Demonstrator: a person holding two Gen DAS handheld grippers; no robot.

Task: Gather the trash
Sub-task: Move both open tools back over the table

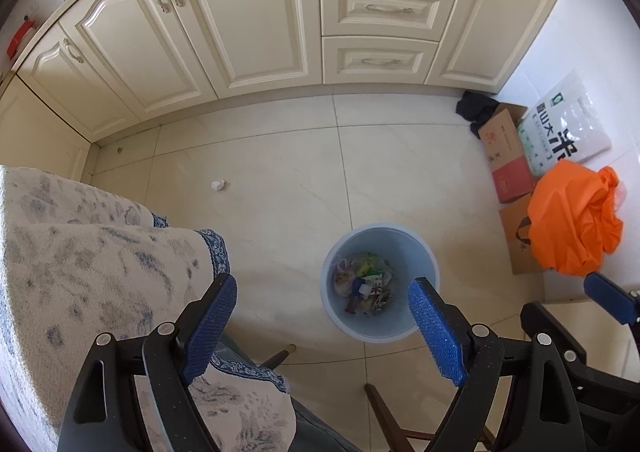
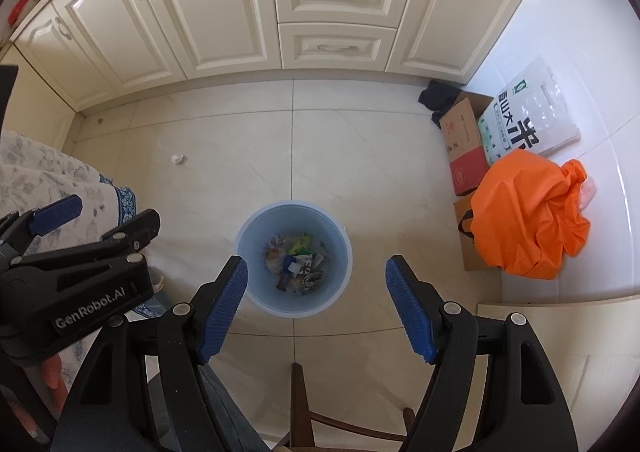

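A pale blue waste bin (image 1: 380, 230) (image 2: 294, 206) stands on the tiled floor with several wrappers and scraps (image 1: 364, 284) (image 2: 298, 260) lying in its bottom. A small crumpled white paper (image 1: 218, 185) (image 2: 177, 159) lies on the floor to the bin's far left, towards the cabinets. My right gripper (image 2: 316, 264) hangs high above the bin, pointing down, open with nothing between its blue pads. My left gripper (image 1: 320, 288) hovers just left of the bin, over the table's edge, also open and empty. Each gripper shows at the edge of the other's view.
Cream cabinets (image 1: 240, 12) line the far wall. A table with a blue-patterned cloth (image 1: 80, 252) fills the left. At the right stand cardboard boxes (image 1: 508, 156), a rice bag (image 1: 568, 124) and an orange bag (image 1: 572, 220). A dark wooden chair frame (image 2: 300, 404) is below me.
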